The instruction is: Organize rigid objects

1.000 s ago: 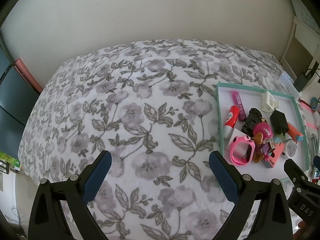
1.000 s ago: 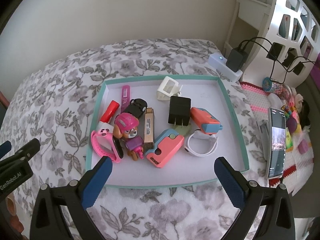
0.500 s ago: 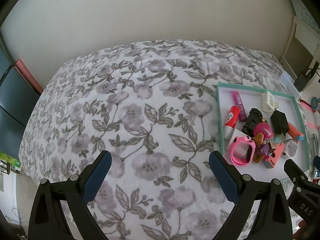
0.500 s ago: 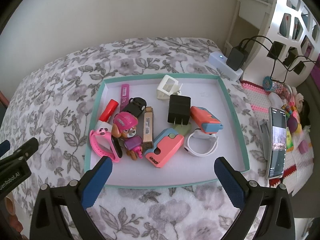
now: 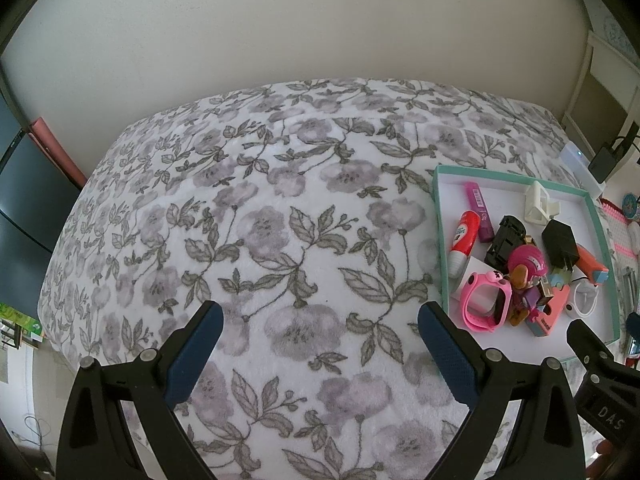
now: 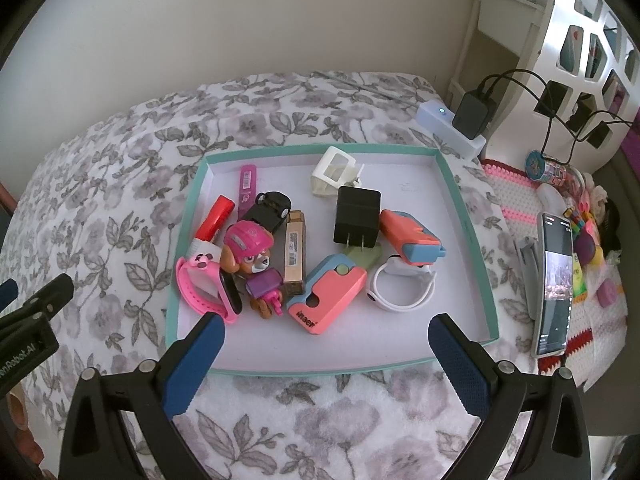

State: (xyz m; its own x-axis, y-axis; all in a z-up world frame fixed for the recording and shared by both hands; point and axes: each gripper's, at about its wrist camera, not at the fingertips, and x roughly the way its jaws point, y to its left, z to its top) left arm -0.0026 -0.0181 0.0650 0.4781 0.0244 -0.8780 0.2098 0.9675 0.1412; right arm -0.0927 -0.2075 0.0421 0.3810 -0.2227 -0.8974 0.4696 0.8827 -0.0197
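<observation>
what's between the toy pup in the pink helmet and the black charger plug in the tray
In the right wrist view, a tan rectangular box lies upright-lengthwise between the toy pup and the black charger plug, close beside the pup.

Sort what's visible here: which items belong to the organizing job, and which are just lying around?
Job items: teal tray, pink watch, pup figure, black charger, white watch band, red tube.

Lying about: phone, power strip, floral blanket.
</observation>
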